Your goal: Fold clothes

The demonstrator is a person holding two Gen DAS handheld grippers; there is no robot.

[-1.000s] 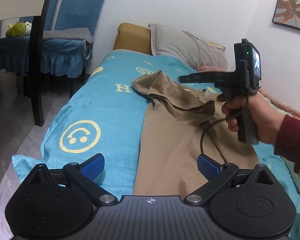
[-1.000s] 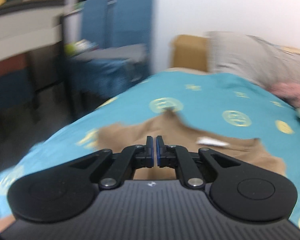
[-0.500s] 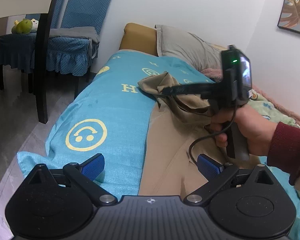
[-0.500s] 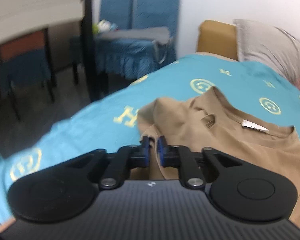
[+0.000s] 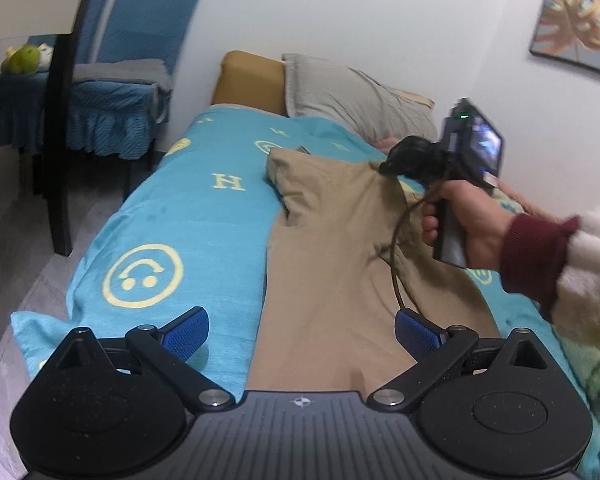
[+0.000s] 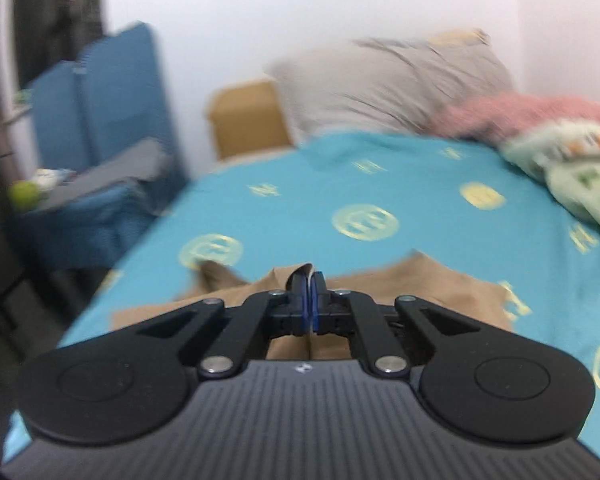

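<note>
The tan garment (image 5: 332, 264) lies lengthwise on the bed, over the turquoise bedspread (image 5: 188, 232) printed with yellow smiley faces; its left edge runs fairly straight down the middle of the spread, and a folded corner (image 5: 284, 168) sits at the far end, toward the grey pillow (image 5: 352, 96). To the left of that edge the spread is bare out to the side of the bed, where it drops to the grey floor (image 5: 28, 264); a blue-covered chair (image 5: 112, 92) and a dark table leg (image 5: 60, 148) stand beyond that side, well apart from the garment.

The left tongs (image 5: 300, 332) are spread wide and hold nothing; they hover above the near end of the garment, one blue pad (image 5: 186, 330) over the bedspread, the other (image 5: 418, 330) over the tan cloth.

The right tongs (image 6: 309, 300) are pressed together on a raised bit of the garment's fabric (image 6: 300, 270), pinched between the blue pads; in the left wrist view a hand (image 5: 464, 216) in a dark red cuff holds them above the cloth's right side, which rises in a ridge to the tips. A cable (image 5: 396, 264) hangs from the handle across the cloth. On the right, a crumpled pale green blanket (image 6: 572, 164) and a pink one (image 6: 520, 114) crowd that side of the bed.
</note>
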